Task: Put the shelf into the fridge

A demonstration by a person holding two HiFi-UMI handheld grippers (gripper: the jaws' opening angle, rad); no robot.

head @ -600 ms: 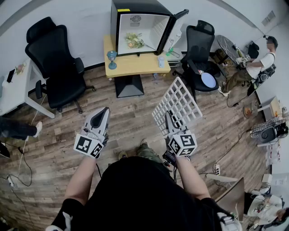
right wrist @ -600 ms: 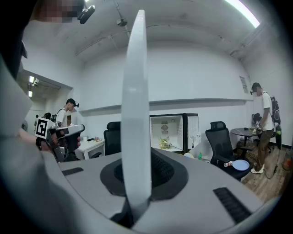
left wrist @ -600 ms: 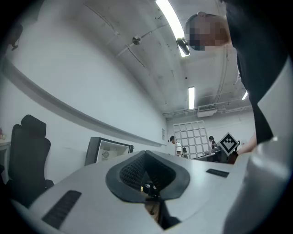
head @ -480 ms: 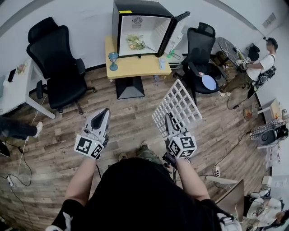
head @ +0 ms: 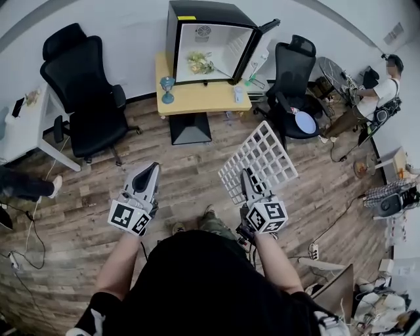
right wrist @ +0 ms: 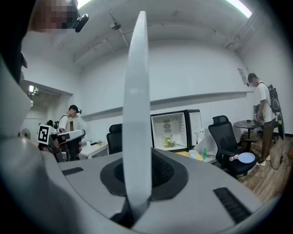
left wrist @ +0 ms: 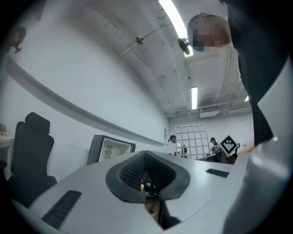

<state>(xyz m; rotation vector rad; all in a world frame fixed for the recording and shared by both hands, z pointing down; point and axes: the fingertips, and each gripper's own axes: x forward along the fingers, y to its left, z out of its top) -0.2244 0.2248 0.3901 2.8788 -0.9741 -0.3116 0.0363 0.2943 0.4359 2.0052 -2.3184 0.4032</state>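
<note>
Fingers [right wrist: 87,183] of the right gripper [head: 244,176] clamped tight on the near edge of the white square-grid wire shelf [head: 259,156]. Holds it tilted up in the air, well short of the black mini fridge with the white interior [head: 200,12] and in front of its right side. Shows edge-on between the pads in the right gripper view, just left of the fridge beyond. Fingers [left wrist: 91,192] of the left gripper [head: 151,170] pressed together on nothing, aimed toward the fridge from well in front of its left side. Sits on the yellow wooden surface [head: 197,97], door swung open to the right.
</note>
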